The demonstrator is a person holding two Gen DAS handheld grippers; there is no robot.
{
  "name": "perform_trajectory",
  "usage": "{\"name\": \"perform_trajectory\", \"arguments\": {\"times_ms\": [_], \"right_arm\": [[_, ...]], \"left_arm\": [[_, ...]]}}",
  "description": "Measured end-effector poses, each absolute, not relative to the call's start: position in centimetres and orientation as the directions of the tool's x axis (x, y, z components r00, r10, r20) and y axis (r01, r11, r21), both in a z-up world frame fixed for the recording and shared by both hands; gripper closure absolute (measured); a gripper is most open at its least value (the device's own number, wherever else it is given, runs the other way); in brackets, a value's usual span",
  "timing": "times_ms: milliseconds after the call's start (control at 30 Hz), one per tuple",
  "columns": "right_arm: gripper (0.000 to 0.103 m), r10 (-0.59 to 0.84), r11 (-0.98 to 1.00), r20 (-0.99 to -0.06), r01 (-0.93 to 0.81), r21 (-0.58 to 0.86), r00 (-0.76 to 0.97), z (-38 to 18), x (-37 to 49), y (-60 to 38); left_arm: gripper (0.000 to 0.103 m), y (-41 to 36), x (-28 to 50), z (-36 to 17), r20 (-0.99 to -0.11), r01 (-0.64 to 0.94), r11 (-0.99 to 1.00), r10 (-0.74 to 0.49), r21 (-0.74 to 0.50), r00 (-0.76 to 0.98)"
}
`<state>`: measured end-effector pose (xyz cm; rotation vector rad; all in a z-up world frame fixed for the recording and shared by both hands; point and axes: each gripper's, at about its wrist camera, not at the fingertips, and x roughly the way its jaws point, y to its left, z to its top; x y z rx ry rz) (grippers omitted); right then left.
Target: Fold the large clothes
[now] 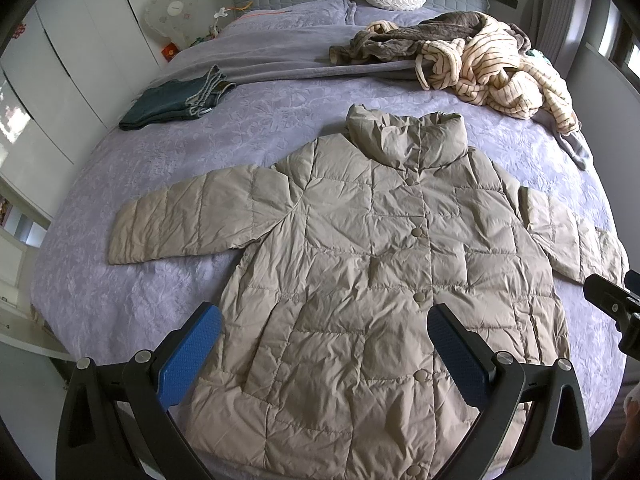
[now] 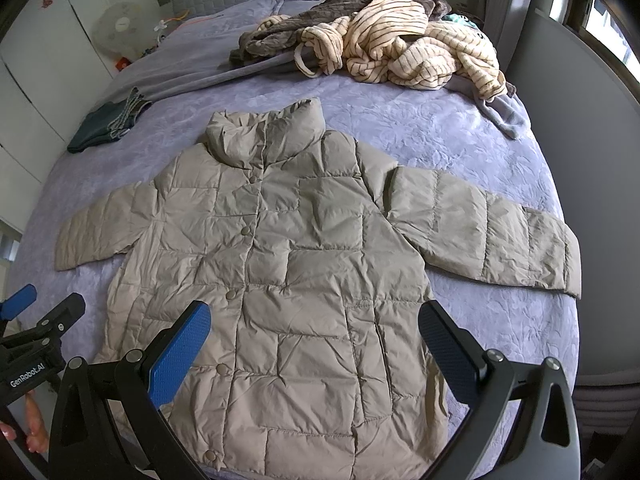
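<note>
Left wrist view: quilted down jacket (image 1: 360, 264) is laid flat, front up and buttoned, on the lavender bedspread (image 1: 168, 152), just ahead of and below the left gripper (image 1: 324, 336), which is spread wide and empty. Right gripper (image 2: 314, 332) is likewise spread, nothing held. Folding judged not yet begun; a sleeve must be pinched next, right sleeve (image 2: 480, 228) ahead-right of the claw.

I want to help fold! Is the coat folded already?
No, the coat lies flat on the bed with both sleeves spread out.
</note>
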<state>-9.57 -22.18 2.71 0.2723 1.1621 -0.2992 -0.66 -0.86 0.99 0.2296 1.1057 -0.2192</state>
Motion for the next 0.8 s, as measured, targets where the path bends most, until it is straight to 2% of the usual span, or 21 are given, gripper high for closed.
{"name": "perform_trajectory", "arguments": {"times_ms": [800], "right_arm": [[0.0,-0.091,0.924,-0.932,0.379,0.052,0.35,2.41,-9.58,-21.98]], "left_arm": [[0.0,-0.02,-0.16,0.51,-0.902,0.285,0.957,-0.077,0.053,0.425]]}}
